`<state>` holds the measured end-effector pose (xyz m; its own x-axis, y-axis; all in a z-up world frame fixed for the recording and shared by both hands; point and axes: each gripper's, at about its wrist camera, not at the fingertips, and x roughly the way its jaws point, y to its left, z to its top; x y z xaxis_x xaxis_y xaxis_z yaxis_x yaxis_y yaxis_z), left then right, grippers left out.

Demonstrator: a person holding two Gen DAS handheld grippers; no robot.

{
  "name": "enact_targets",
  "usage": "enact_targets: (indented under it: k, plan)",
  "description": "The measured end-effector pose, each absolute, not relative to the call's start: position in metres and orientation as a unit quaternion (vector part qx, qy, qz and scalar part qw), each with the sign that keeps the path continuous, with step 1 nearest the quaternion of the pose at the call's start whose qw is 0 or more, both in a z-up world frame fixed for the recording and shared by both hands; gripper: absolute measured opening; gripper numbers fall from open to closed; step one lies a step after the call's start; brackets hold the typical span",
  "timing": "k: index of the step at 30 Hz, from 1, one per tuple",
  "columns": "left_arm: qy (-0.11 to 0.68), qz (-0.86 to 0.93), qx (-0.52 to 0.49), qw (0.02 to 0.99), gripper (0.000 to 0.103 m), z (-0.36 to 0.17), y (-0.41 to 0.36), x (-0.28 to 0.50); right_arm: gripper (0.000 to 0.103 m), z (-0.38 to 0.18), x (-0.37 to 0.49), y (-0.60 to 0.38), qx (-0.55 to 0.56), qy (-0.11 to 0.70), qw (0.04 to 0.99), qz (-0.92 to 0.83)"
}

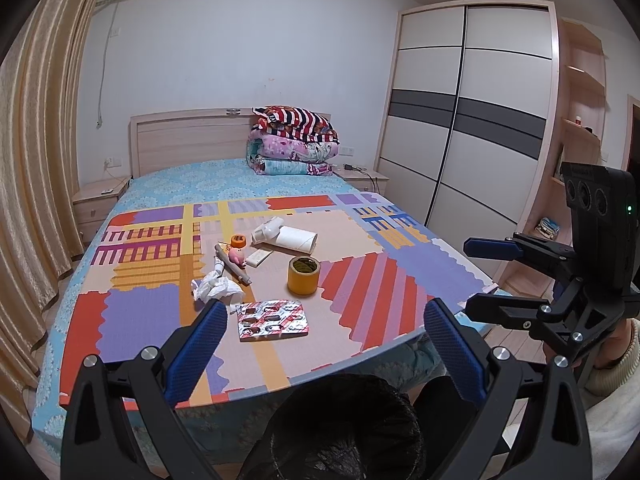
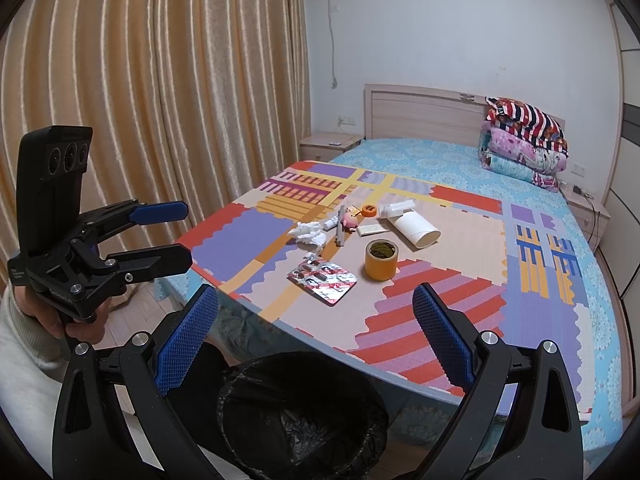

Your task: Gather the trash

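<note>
On a colourful foam mat (image 1: 360,288) on the bed lie a crumpled white tissue (image 1: 216,287) (image 2: 308,235), a used pill blister pack (image 1: 273,319) (image 2: 323,278), a yellow tape roll (image 1: 303,275) (image 2: 381,259), a white cardboard tube (image 1: 296,238) (image 2: 416,227), a pink pig toy (image 1: 236,257) and a small orange item (image 1: 237,241). A black-lined trash bin (image 1: 340,432) (image 2: 300,412) stands below the mat's near edge. My left gripper (image 1: 326,332) (image 2: 176,236) is open and empty above the bin. My right gripper (image 2: 316,328) (image 1: 480,276) is open and empty beside it.
Folded quilts (image 1: 294,142) lie by the headboard. Nightstands (image 1: 100,200) flank the bed. Beige curtains (image 2: 140,100) hang on the left and a sliding wardrobe (image 1: 460,112) stands on the right. Wooden floor lies around the bed.
</note>
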<state>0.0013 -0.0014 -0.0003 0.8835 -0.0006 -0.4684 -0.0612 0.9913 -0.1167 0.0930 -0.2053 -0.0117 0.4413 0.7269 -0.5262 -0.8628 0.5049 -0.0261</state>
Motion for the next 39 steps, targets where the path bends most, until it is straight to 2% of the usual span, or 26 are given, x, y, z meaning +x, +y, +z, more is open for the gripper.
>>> enact_targets:
  k: [39]
  plan:
    - [0.242, 0.016, -0.065, 0.968, 0.095, 0.0, -0.0015, 0.0017, 0.098, -0.0113, 0.0922, -0.2033, -0.147, 0.231, 0.836, 0.476]
